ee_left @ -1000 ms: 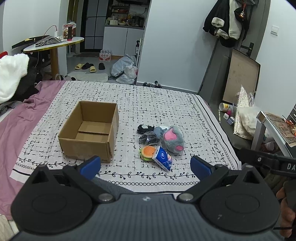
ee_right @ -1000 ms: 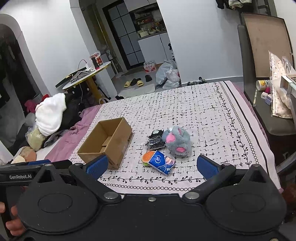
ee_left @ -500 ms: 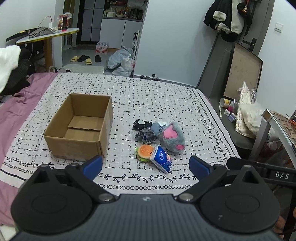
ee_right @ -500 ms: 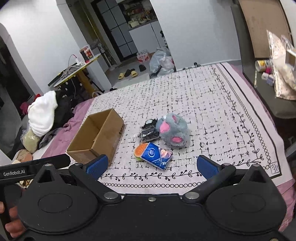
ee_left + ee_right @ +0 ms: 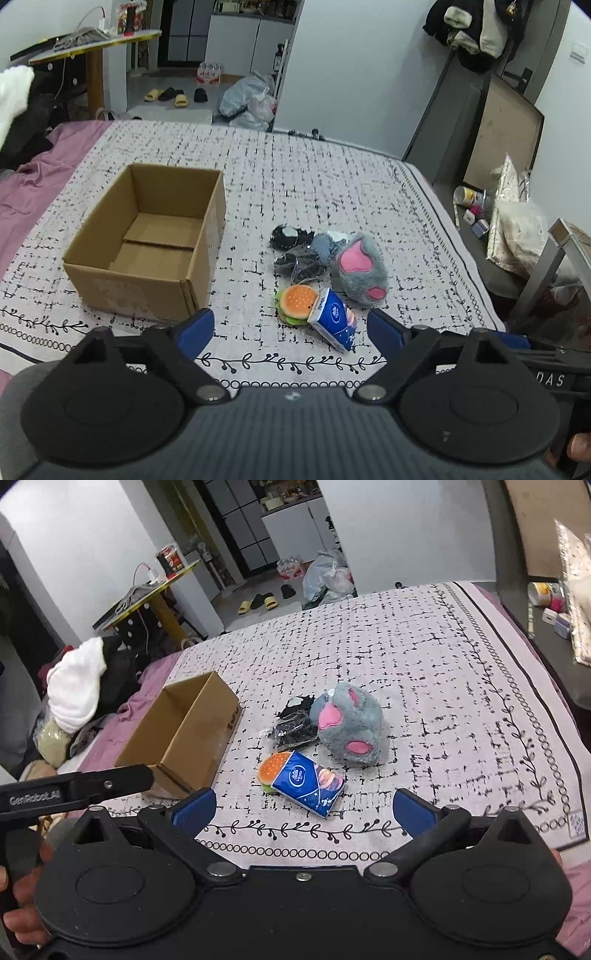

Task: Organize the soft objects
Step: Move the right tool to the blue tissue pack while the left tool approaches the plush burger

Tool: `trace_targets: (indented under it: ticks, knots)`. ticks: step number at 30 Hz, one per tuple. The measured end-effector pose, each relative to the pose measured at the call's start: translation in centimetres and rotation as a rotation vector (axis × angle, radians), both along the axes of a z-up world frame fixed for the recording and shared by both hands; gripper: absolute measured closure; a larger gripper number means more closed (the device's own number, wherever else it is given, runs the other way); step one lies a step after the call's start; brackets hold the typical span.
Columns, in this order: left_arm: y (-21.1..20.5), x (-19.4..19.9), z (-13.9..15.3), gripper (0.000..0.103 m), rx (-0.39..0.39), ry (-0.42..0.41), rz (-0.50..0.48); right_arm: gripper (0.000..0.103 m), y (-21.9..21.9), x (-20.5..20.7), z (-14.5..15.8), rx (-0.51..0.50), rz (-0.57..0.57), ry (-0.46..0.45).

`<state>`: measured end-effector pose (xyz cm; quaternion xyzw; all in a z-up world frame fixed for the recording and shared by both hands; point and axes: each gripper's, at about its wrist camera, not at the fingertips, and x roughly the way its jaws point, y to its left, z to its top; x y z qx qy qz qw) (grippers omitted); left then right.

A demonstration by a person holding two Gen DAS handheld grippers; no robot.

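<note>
Tissue pack (image 5: 334, 321) lies slantwise – left hand-held gripper (image 5: 290, 330) narrowing, right hand-held gripper (image 5: 301, 810) spread

Yellow slippers (image 5: 165, 96), plastic bags (image 5: 249, 103) (by doorway), hanging coats (image 5: 472, 29)

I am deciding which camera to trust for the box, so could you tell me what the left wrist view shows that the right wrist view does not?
Only the left wrist view shows the cardboard box floor, bare, and coats hanging on the wall. Only the right wrist view shows the left gripper's side arm. Both show the tissue pack leaning on the burger toy, the grey plush, and open jaws holding nothing.
</note>
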<state>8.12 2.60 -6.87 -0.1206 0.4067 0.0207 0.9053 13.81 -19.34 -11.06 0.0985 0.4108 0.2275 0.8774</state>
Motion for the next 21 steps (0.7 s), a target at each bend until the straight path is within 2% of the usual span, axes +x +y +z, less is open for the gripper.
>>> trace_targets:
  ticks: [7, 11, 18, 21]
  knots:
    - [0.6, 2.0, -1.7, 0.025, -0.009, 0.049, 0.005, 0.000, 2.0, 1.6, -1.8, -0.048, 0.071, 0.004]
    - [1.1, 3.2, -2.9, 0.036, -0.022, 0.091, 0.018, 0.000, 3.1, 2.5, -2.6, -0.087, 0.108, -0.004]
    - [1.7, 5.2, -4.4, 0.037, -0.028, 0.136, 0.031, 0.001, 4.6, 4.4, -4.4, -0.130, 0.143, 0.000]
    - [2.0, 6.1, -5.0, 0.037, -0.032, 0.152, 0.040, 0.005, 5.2, 5.2, -5.4, -0.144, 0.162, 0.015]
